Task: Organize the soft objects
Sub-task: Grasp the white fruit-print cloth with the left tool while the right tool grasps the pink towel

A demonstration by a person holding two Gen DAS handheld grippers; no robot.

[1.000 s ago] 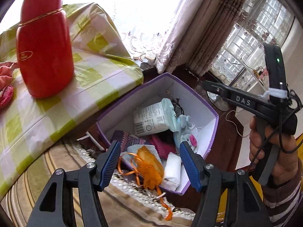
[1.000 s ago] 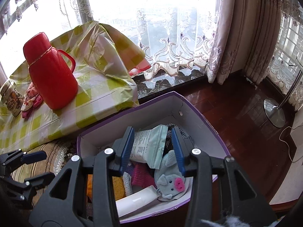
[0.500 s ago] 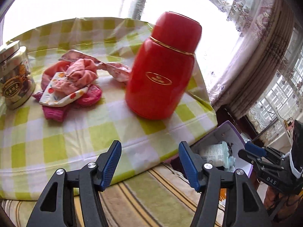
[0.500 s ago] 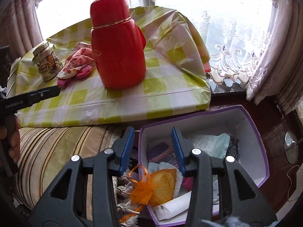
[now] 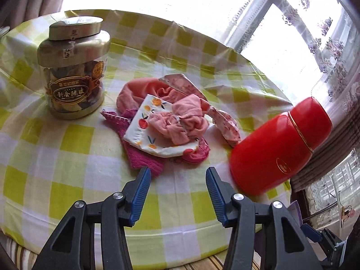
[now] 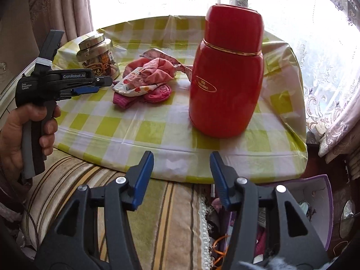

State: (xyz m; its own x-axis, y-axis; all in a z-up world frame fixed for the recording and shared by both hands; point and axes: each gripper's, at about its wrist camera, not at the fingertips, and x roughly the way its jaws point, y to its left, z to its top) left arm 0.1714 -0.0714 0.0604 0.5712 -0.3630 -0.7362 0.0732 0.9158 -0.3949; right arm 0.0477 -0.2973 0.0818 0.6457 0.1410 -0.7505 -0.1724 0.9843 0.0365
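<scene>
Both views have swung from the purple box [image 6: 324, 204] to the table [image 5: 67, 157]: one cloth pile [image 5: 166, 121], one jar [image 5: 72, 67] of perhaps dried peel, one red flask [image 5: 279, 146]. Left gripper [image 5: 177, 175], just narrowing, and right gripper [image 6: 181, 159], just widening, gape empty.

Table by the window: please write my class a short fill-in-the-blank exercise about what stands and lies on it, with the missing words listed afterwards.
1. The tall flask standing on the checked tablecloth is coloured ____.
2. The heap of soft cloths lies between the flask and a jar with a ____ lid.
3. The left gripper hangs in front of the cloths with ____ between its jaws.
4. Past the table's edge, low in the right wrist view, stands a box with a ____ rim.

Missing words: red; silver; nothing; purple
</scene>
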